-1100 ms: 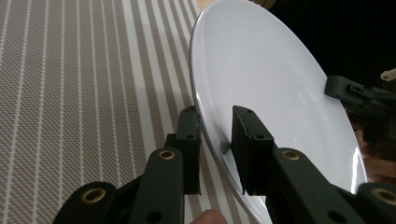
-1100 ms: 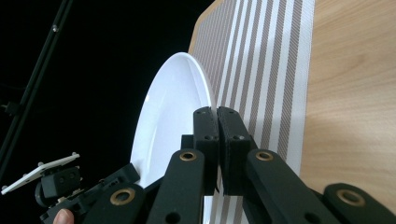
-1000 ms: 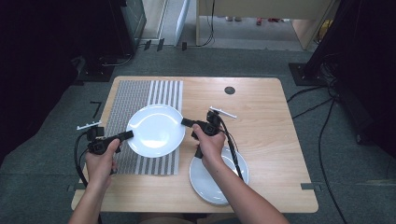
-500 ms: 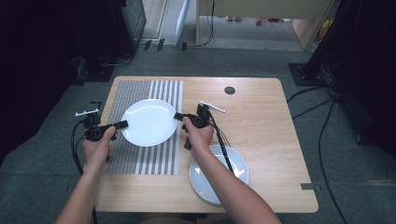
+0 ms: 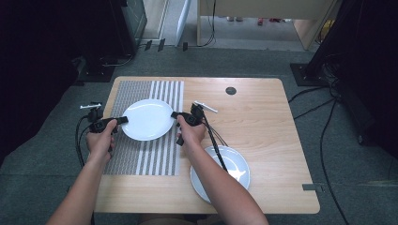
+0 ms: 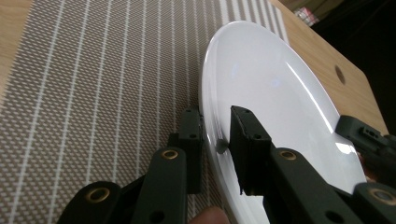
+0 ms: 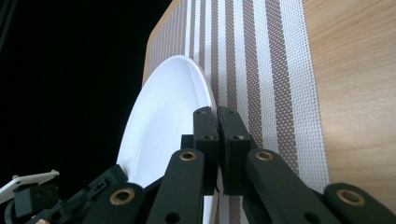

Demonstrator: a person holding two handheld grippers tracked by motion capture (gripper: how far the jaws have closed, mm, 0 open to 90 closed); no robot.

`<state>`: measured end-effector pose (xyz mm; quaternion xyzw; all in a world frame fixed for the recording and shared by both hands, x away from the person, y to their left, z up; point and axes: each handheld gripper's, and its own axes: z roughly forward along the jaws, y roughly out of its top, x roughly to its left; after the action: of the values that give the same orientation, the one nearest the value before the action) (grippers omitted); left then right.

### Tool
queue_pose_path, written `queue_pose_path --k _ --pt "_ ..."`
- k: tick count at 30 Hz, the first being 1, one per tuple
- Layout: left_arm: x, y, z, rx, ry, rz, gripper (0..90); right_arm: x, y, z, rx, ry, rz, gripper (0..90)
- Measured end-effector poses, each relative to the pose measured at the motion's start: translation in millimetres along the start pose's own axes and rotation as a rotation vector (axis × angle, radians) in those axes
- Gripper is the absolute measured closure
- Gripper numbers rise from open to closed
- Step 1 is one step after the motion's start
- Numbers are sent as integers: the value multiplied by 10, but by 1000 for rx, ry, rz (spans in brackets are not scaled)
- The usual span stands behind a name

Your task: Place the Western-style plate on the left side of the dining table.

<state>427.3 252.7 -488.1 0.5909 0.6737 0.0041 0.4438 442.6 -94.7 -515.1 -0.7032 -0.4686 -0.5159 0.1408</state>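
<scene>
A white plate (image 5: 147, 119) is over the far half of the striped placemat (image 5: 141, 159), held at both sides. My left gripper (image 5: 121, 120) grips its left rim. In the left gripper view the jaws (image 6: 217, 135) straddle the plate's (image 6: 280, 93) edge, one below and one on top. On the opposite rim my right gripper (image 5: 174, 115) is clamped. Its jaws (image 7: 217, 126) are pressed together on the thin edge of the plate (image 7: 163, 116) in the right gripper view. I cannot tell whether the plate rests on the mat or hovers just above it.
A second white plate (image 5: 234, 159) lies near the table's front edge, partly under the right forearm. A small white piece (image 5: 206, 107) lies behind the right gripper, another (image 5: 90, 106) at the table's left edge. A dark round hole (image 5: 230, 90) marks the far middle of the wood.
Both grippers have carried the plate away from the person and slightly left over the placemat. The second plate has stayed where it was.
</scene>
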Motion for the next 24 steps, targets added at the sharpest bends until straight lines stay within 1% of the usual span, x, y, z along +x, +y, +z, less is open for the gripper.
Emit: queue_pose_path --k 4,6,8,11,12,13,15,18,20,22,24 --pt "35 60 75 -13 33 -23 761 -35 -8 113 1 -22 -12 884" --pt "50 78 102 -22 30 -39 762 -54 -13 153 6 -21 -4 882" --pt "55 94 124 -26 30 -34 763 -78 -11 181 -6 -22 -5 880" --pt "62 103 155 -34 48 -25 763 -94 -10 218 -18 -20 7 879" --pt "65 105 166 -34 59 -21 759 -95 -11 231 -18 -21 3 878" --pt "71 112 173 -34 64 -19 755 -95 -12 247 -16 -25 -11 874" --pt "87 124 180 -43 61 -29 755 -77 -20 274 -16 -40 -46 867" --pt "94 130 189 -43 66 -33 752 -64 -25 295 -21 -39 -50 866" --pt "88 124 200 -30 67 -27 747 -67 -21 301 -19 -50 -49 865" --pt "83 117 211 -21 63 -18 743 -69 -11 296 -30 -58 -59 863" --pt "84 108 225 -13 73 -9 733 -75 -3 297 -31 -63 -68 861"
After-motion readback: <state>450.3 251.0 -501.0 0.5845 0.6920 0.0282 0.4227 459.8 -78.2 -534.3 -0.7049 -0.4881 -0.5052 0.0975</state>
